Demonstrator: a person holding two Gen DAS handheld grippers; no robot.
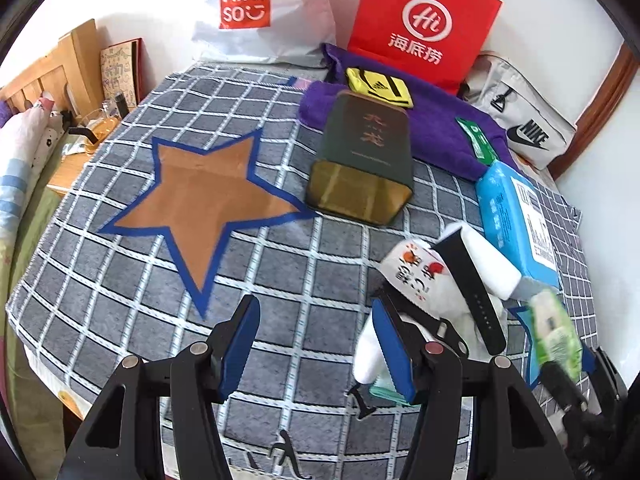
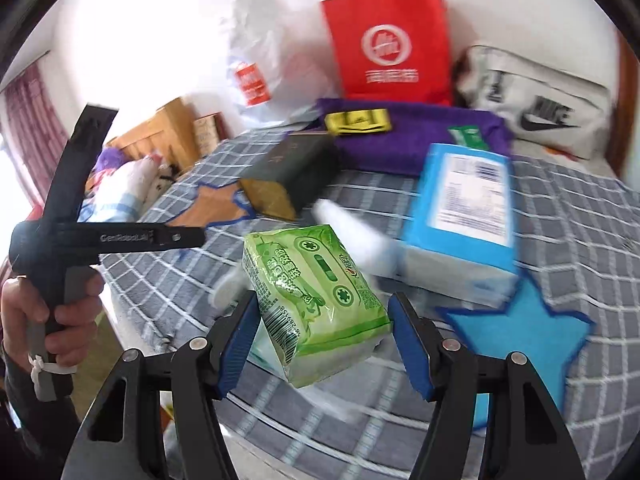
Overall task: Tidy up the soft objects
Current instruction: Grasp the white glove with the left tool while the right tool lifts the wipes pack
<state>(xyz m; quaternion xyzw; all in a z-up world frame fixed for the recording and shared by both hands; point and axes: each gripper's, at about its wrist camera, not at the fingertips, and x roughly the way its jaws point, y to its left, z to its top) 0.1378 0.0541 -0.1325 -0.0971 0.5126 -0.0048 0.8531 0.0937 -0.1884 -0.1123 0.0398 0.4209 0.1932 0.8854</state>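
Right gripper (image 2: 322, 344) has the green tissue pack (image 2: 316, 304) between its fingers — left pad looks pressed on the pack's barcode end. On the right side we see a sliver of gap at the pad, so we call it clamped, but only lightly. The pack is off the bedspread (image 2: 560, 208), tilted, long axis running diagonally away from us, up and to the left, not square across the jaws.

Left gripper (image 1: 316, 348) is spread wide with nothing between the pads, hovering low over the checked bedspread (image 1: 120, 280). The white socks (image 1: 420, 272) with the black strap (image 1: 468, 280) lie just off its right finger (image 1: 394, 350), partly tucked behind it.

The relation that matters: the blue star patch (image 2: 528, 332) sits right of and just beyond the held pack, near the right jaw, with the blue tissue box (image 2: 460, 216) touching or overlapping its far edge. The brown star patch (image 1: 208, 192) is on the left side, well apart from the pack and ahead of the left gripper. The green tin (image 1: 364, 160) lies just beyond that patch's right tip.

So if the pack goes to a star, our guess is the blue one — the right arm is nearer and needs a short move right. Risk: the diagonal hold may let the pack twist on release.
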